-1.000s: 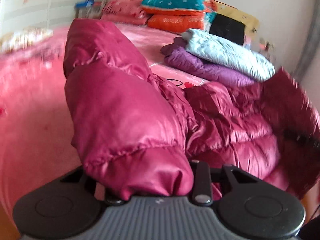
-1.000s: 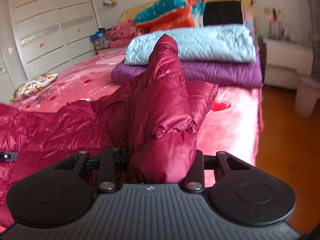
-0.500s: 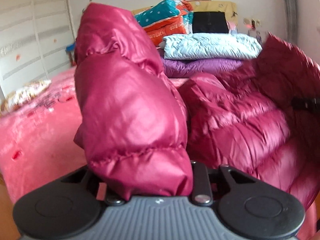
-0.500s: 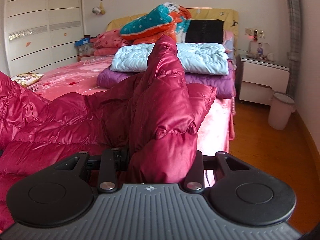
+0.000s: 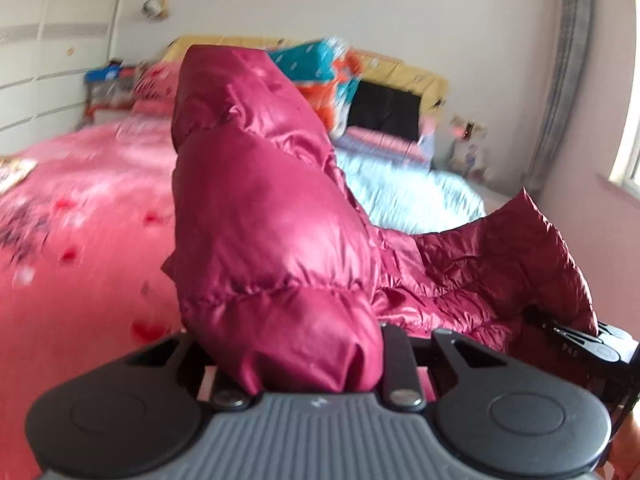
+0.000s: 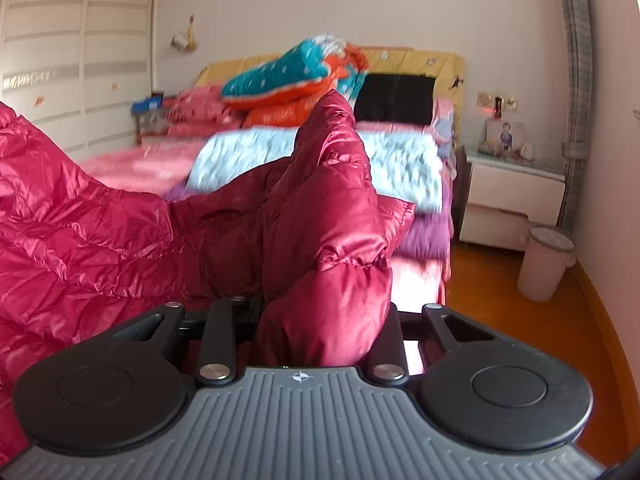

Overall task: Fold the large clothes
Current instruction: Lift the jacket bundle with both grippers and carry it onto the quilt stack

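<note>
A shiny magenta down jacket (image 5: pixel 264 216) is held up above the pink bed (image 5: pixel 80 216). My left gripper (image 5: pixel 304 356) is shut on one thick padded end of it, which hides the fingertips. My right gripper (image 6: pixel 320 332) is shut on another bunched end of the same jacket (image 6: pixel 328 216). The jacket's body hangs between the two grippers and spreads to the left in the right wrist view (image 6: pixel 80 232). The right gripper also shows at the right edge of the left wrist view (image 5: pixel 592 340).
Folded light blue (image 6: pixel 400 160) and purple (image 6: pixel 424 232) garments lie stacked on the bed. Pillows and quilts (image 6: pixel 288 76) are piled at the headboard. A nightstand (image 6: pixel 516 196) and a bin (image 6: pixel 548 260) stand on the wooden floor at right. A wardrobe (image 6: pixel 80 52) stands at left.
Both grippers have risen with the jacket and tilted up, so more wall shows. The left view has swung so the folded pile now sits behind the held sleeve.
</note>
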